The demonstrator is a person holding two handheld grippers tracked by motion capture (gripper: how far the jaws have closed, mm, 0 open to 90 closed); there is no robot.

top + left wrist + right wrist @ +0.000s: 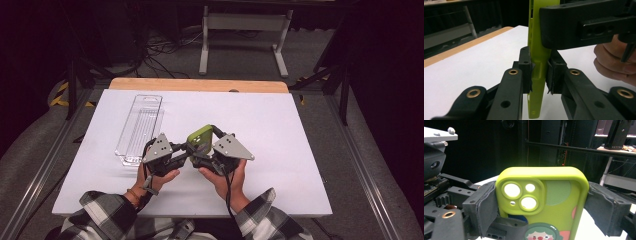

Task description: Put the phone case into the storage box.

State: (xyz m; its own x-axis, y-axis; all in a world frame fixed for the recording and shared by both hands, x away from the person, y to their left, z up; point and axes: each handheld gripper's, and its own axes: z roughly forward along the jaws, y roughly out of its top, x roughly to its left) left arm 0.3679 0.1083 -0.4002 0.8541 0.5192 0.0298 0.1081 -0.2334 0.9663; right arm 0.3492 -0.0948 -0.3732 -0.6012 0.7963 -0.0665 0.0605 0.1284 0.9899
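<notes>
Starting at the left of the high view, a clear plastic tray [139, 128] lies lengthwise on the white table [280, 130], open side up, well apart from the hands but not far off the left one. Next comes the left gripper [184, 148], held low over the near middle of the table in the person's left hand [159, 176], its grey three-cornered plate on top and a plaid sleeve [107, 211] coming in from the bottom edge. Its jaws are clamped on the thin edge of a lime green phone case [200, 138]; in the left gripper view you're looking right along the case [537, 75] edge-on, standing upright, with a black pad pressed against each flat face near its lower part. No gap on either side that I can make out. Right beside it sits the right gripper [207, 146], held in the right hand [226, 179], and that one has the same case across its width. The right gripper view shows this nicely: the case's [554, 205] back faces the camera, camera cutouts at upper left, a cartoon face at the bottom, and a grey padded jaw squeezed on each long side. So both grippers are closed on the case at once, crossing each other, and it hangs just above the tabletop between the two hands. Behind the table it's dark floor with cables and a white stand [245, 35].
</notes>
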